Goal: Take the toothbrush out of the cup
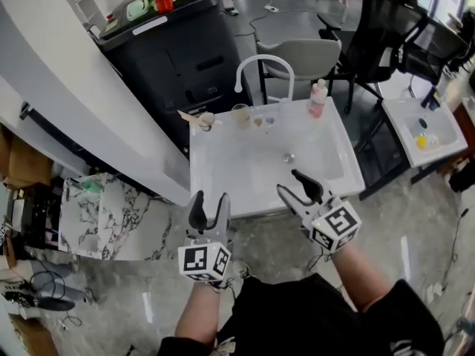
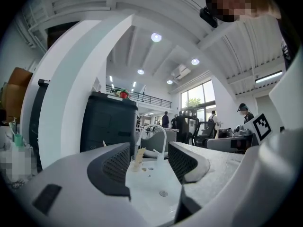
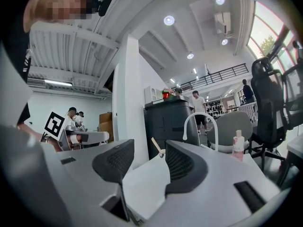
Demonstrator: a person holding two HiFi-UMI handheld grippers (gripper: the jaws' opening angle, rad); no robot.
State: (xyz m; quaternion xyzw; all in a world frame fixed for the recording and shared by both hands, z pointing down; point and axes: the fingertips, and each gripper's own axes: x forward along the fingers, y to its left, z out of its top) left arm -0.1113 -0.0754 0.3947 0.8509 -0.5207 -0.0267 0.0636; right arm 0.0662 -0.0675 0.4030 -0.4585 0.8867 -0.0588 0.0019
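Left gripper (image 1: 210,202), right gripper (image 1: 289,182): spread, empty

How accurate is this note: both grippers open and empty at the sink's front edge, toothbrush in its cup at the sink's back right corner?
One error: the head view shows the cup with the toothbrush at the back left corner of the sink; the pink bottle stands back right. The left gripper and right gripper are indeed open and empty at the front edge.
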